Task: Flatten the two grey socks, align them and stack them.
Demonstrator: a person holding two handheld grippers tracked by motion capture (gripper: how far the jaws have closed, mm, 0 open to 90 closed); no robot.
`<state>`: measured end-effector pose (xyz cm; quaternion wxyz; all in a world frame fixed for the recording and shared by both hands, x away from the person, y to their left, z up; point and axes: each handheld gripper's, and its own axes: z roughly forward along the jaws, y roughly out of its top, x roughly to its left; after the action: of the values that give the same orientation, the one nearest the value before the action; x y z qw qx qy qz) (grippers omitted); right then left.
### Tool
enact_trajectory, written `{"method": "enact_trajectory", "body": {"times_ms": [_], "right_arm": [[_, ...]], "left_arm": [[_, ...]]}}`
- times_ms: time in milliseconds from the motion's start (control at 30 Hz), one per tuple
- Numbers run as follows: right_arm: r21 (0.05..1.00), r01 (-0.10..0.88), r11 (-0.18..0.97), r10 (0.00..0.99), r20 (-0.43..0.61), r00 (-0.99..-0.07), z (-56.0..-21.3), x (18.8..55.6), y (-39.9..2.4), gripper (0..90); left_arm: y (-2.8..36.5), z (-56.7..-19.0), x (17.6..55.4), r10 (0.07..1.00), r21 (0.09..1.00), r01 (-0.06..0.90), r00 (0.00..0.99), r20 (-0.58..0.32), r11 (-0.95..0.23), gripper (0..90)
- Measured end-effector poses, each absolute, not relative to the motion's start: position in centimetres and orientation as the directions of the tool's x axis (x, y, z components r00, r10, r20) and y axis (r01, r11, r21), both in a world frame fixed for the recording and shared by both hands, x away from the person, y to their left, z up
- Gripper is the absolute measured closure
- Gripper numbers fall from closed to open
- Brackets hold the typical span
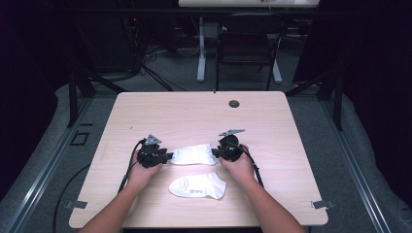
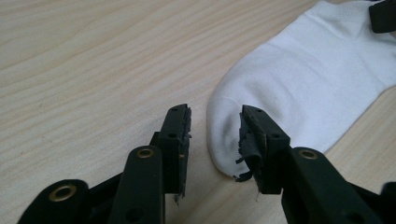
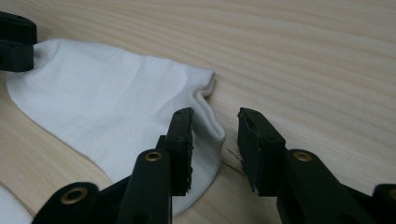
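Bracketing the far sock [image 1: 193,154], left tool [image 1: 167,157] and right tool [image 1: 215,153] sit unclenched at its ends, poised to pinch.

Table brightly lit (surroundings dark), close-ups soft.

Far sock [image 1: 193,155]: both ends hidden under my hand-held grippers in high view. Near sock [image 1: 198,186]: grey print too small to read. My forearms cut off by bottom edge. Chair [image 1: 248,41] beyond worktop [image 1: 194,114] dim, top lost in dark.
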<state>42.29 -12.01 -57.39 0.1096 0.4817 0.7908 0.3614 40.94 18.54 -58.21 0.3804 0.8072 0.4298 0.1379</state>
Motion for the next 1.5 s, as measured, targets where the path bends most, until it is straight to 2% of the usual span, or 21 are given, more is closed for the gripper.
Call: {"method": "enact_trajectory", "body": {"times_ms": [300, 400, 700, 1500], "right_arm": [[0.663, 0.687, 0.298, 0.834, 0.17, -0.525, -57.4, 42.1, -11.8, 82.7], [0.664, 0.686, 0.297, 0.834, 0.169, -0.525, -57.3, 42.0, -11.8, 84.8], [0.67, 0.682, 0.295, 0.828, 0.178, -0.532, -57.0, 41.8, -11.8, 85.9], [0.709, 0.648, 0.279, 0.798, 0.204, -0.567, -54.6, 40.2, -11.9, 86.2]], "left_arm": [[18.3, -58.1, 40.8, 0.784, 0.725, 0.591, 0.611, -0.114, -0.355, 74.5], [18.3, -58.1, 40.7, 0.778, 0.722, 0.593, 0.616, -0.122, -0.356, 78.8], [18.2, -58.0, 40.6, 0.779, 0.719, 0.599, 0.614, -0.129, -0.353, 86.5], [18.6, -55.4, 38.9, 0.759, 0.749, 0.591, 0.623, -0.188, -0.3, 87.1]]}}
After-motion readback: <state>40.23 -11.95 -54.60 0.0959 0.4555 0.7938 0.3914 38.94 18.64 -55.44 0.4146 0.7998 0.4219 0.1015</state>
